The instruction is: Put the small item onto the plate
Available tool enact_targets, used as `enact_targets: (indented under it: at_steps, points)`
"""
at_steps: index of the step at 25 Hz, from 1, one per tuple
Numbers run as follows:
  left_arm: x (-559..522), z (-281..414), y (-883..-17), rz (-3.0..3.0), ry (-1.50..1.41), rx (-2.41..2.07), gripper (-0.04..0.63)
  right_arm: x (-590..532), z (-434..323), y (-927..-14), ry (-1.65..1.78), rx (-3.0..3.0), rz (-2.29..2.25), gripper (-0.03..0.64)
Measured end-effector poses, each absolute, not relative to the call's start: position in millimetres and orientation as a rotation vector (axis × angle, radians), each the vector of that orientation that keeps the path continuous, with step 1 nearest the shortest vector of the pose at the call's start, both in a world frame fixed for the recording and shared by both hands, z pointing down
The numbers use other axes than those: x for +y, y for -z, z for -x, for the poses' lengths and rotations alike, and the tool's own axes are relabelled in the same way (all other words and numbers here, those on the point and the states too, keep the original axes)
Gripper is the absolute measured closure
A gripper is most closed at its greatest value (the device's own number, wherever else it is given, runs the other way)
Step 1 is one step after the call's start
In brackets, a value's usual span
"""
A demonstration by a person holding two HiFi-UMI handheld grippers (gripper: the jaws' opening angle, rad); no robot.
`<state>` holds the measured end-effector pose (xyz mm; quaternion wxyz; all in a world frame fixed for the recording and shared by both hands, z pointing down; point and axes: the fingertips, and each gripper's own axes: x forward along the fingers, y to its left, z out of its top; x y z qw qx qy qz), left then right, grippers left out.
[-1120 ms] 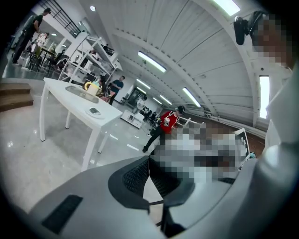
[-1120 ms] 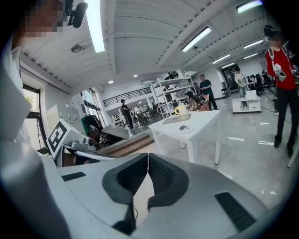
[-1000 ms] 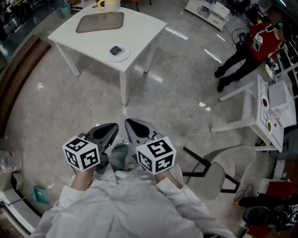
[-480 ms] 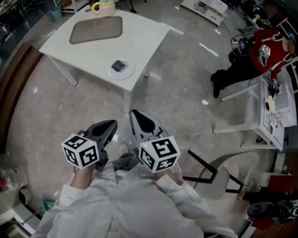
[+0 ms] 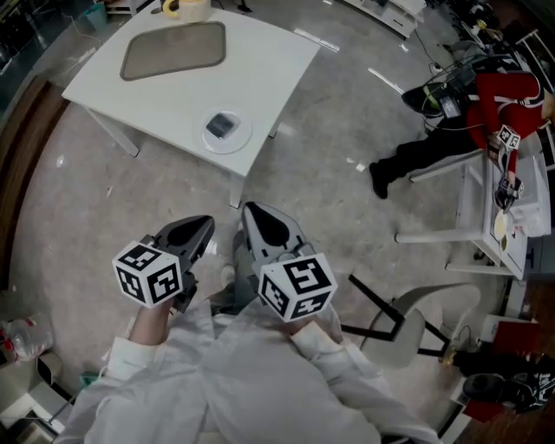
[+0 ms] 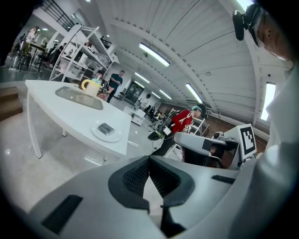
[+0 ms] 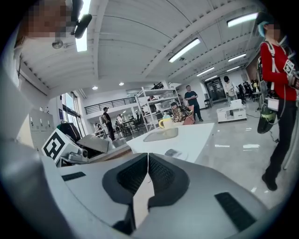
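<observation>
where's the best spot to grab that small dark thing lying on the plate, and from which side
Probably take the small dark item across its narrower width, coming straight down from above. It lies flat and low in the middle of the white plate, so a sideways approach would likely meet the plate's rim first. Its finer shape is too small to tell from here.

One white table (image 5: pixel 277 61) bears one plate (image 5: pixel 244 139), one small dark item (image 5: pixel 220 126), one grey tray (image 5: pixel 173 48) and one yellow mug (image 5: pixel 185 7). There are two grippers, the left gripper (image 5: pixel 206 222) and the right gripper (image 5: pixel 247 211), and two marker cubes, the left cube (image 5: pixel 149 273) and the right cube (image 5: pixel 297 286). There is also one person in red (image 5: pixel 507 95) and one grey chair (image 5: pixel 416 323).
</observation>
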<state>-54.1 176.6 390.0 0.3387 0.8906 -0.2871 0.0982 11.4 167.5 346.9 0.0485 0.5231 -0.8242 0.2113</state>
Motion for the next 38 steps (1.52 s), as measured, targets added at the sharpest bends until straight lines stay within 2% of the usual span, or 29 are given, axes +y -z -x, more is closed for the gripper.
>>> enact_targets:
  at_steps: [27,38]
  points:
    - [-14,2,-381,-2.3,-0.253,-0.919,0.584,-33,-70,-349,-0.657,-2.567,-1.418,0.6]
    - [-57,-12,-379,-2.255,-0.206,-1.033,0.584,-78,-79,-355,-0.651,-2.612,-1.251,0.6]
